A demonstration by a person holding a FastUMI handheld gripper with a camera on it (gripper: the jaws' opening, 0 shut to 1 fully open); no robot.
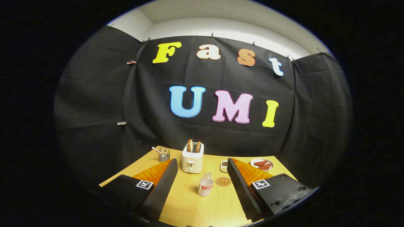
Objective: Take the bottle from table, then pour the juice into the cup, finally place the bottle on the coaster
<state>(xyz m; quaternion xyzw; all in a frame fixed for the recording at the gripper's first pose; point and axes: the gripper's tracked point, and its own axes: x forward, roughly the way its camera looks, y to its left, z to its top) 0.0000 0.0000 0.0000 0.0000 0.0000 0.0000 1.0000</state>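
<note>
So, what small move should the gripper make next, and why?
Probably move straight forward and a little down until the bottle sits between the fingers. The gripper is open and holds nothing; the bottle stands upright on the table, in the gap between the fingers, touching neither. The coaster lies just beside it, so the approach should stay centred.

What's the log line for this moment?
claw open, empty | bottle upright on table, between fingers | coaster beside bottle, bare | phase: approach
</note>
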